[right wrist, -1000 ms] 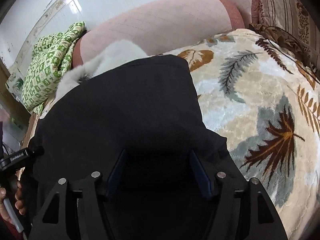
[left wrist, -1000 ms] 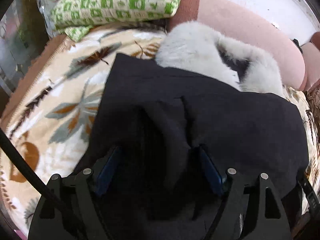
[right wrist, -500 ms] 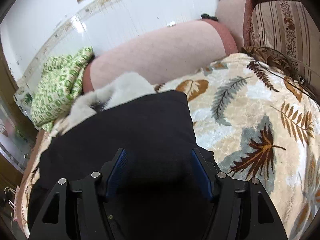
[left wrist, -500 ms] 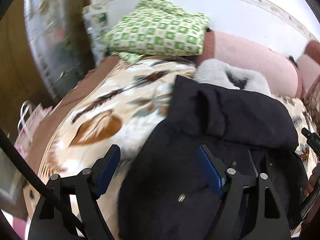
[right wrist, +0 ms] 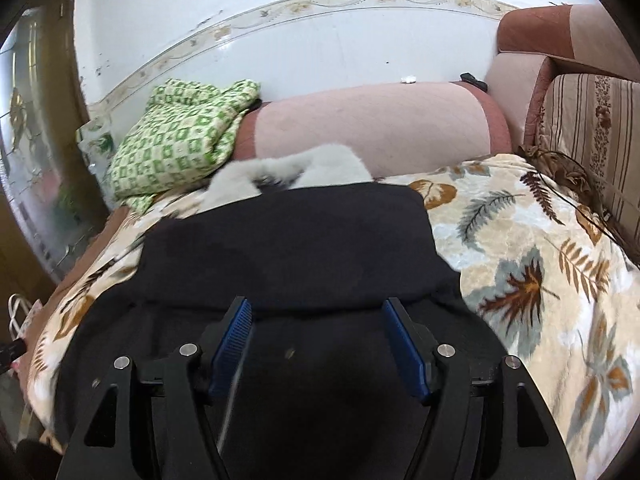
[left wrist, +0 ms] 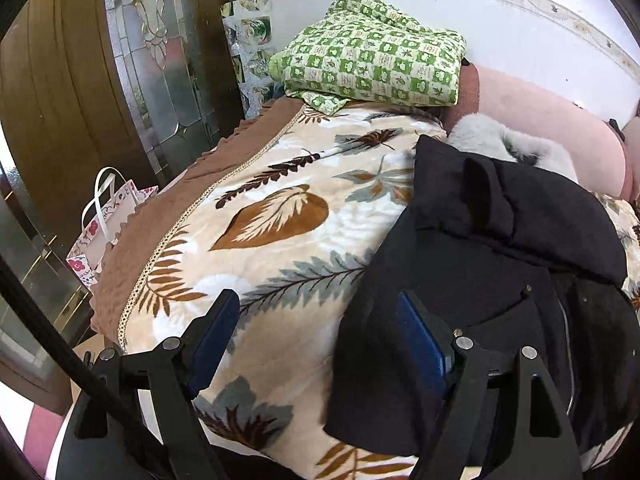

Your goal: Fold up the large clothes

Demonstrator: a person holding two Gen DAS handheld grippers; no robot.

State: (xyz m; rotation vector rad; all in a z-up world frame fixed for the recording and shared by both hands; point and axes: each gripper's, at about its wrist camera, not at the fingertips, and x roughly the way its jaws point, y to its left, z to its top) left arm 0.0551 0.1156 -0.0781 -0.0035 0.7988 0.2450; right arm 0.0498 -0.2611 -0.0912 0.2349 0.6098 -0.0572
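A large black coat [left wrist: 500,264] with a pale fur collar [left wrist: 516,146] lies folded on a leaf-patterned blanket [left wrist: 264,232]; its upper part is doubled over the lower part. It also shows in the right wrist view [right wrist: 288,248] with the fur collar [right wrist: 296,170] at the far end. My left gripper [left wrist: 320,336] is open and empty, above the coat's left edge and the blanket. My right gripper [right wrist: 316,340] is open and empty, above the coat's near part.
A green checked cloth bundle [left wrist: 372,64] sits on the pink sofa back [right wrist: 372,128]. A floral paper bag [left wrist: 108,224] stands on the floor at the left, by a wooden and glass door [left wrist: 160,80]. A striped cushion [right wrist: 600,128] is at the right.
Both grippers have pulled back and risen from the coat, open throughout. The left one has swung left, so that the blanket's edge, the door and the paper bag come into view.
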